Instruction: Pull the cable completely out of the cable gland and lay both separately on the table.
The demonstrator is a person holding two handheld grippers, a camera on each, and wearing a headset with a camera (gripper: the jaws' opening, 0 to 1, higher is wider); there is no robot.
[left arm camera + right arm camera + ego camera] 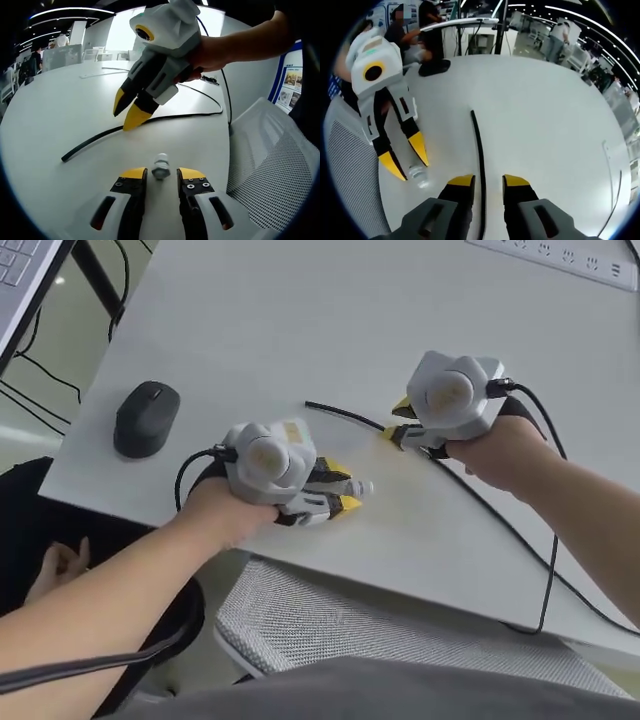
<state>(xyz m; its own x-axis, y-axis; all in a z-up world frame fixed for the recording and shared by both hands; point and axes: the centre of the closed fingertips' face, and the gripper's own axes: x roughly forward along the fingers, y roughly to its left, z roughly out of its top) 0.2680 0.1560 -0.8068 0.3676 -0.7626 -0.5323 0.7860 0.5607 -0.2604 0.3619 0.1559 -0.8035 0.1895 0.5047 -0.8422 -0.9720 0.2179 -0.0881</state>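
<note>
The fingers [134, 174] of the left gripper [162, 173] stand a narrow way apart, with the cable gland [160, 166] sitting on the surface [300, 320] between their tips. A gap shows on each side of it, so it is judged released, not clamped. Whether it stands on end or lies on its side cannot be told. In the head view it rests fairly near the front edge, above the mesh chair seat [330, 630].

The cable [477, 145] lies flat on the surface, apart from the gland, with its free end pointing away from the person. It runs between the fingers [516, 181] of the right gripper [489, 181], which are likewise parted and do not pinch it.

Assessment: separation appears complete, and the remaining hazard lies in pulling both tools away.
- Left: a finger brushing the gland on the way out could tip or roll it towards the edge and onto the chair.
- Right: a sideways or low retreat could snag the cable and drag its end back against the gland.
- The two grippers sit close together, so a crossed retreat could knock one against the other.
</note>
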